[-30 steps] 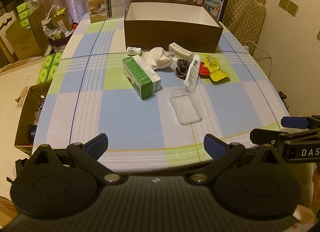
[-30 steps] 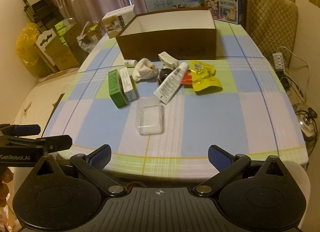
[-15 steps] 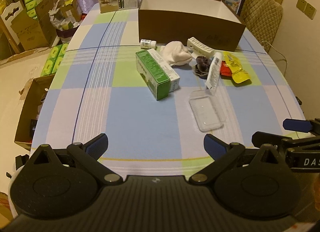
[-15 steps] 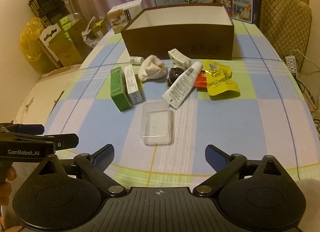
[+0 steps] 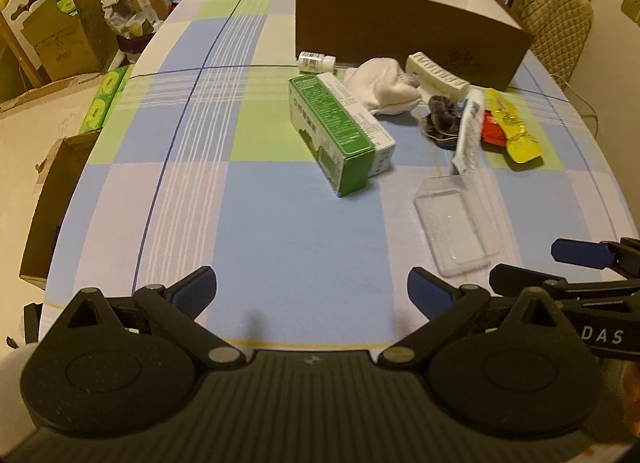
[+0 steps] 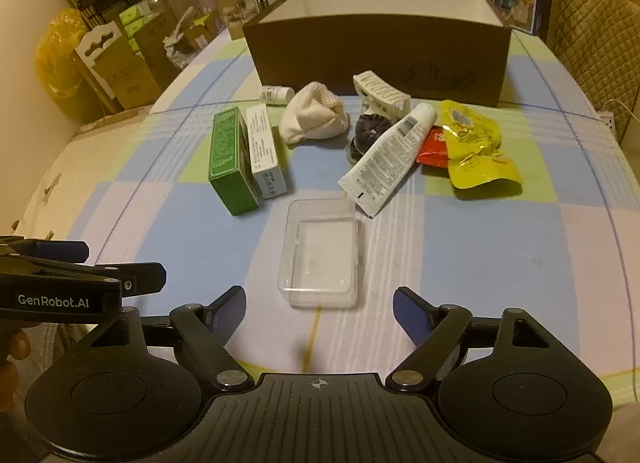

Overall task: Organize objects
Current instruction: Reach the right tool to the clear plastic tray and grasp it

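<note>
Hovering just short of the clear tray (image 6: 320, 253), the right gripper (image 6: 318, 309) has wide, empty jaws; left gripper (image 5: 312, 289) likewise. Beyond the tray sits the box (image 6: 376, 51); squaring the jaws across the tray's short sides would likely grip best

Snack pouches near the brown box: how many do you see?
2: a yellow pouch in front of the box's right end, and a red pouch partly under its left edge. Others could be hidden beneath them.
</note>
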`<state>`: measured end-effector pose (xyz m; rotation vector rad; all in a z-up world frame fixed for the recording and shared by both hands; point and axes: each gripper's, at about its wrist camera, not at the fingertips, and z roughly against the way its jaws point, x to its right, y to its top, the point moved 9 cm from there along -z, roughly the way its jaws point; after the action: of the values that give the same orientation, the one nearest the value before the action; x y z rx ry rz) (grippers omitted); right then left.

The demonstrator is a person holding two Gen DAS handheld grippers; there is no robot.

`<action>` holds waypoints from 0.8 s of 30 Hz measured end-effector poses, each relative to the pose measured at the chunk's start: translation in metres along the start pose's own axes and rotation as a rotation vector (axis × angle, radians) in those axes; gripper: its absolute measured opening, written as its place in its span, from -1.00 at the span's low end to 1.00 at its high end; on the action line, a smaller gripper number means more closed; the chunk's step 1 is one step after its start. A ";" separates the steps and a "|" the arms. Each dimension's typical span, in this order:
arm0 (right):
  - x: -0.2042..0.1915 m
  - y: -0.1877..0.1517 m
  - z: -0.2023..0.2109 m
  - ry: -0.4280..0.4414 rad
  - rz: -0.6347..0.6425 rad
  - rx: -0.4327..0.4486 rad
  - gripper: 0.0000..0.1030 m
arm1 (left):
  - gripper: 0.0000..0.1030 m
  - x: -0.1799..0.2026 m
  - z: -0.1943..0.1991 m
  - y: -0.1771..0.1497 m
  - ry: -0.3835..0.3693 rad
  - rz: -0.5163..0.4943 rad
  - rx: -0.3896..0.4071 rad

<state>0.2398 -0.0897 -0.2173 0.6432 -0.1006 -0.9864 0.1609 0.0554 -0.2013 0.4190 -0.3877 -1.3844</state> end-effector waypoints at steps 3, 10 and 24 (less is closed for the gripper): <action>0.001 0.003 -0.015 -0.007 -0.006 -0.012 0.49 | 0.96 -0.005 -0.011 0.005 0.005 0.008 -0.007; 0.003 0.010 -0.044 -0.027 -0.005 -0.036 0.45 | 0.95 -0.016 -0.031 0.013 0.018 0.038 -0.018; 0.003 0.016 -0.077 -0.061 0.025 -0.047 0.13 | 0.93 -0.029 -0.047 0.015 0.028 0.076 -0.043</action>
<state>0.2815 -0.0504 -0.2718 0.5681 -0.1383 -0.9813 0.1926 0.0891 -0.2354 0.3837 -0.3467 -1.3092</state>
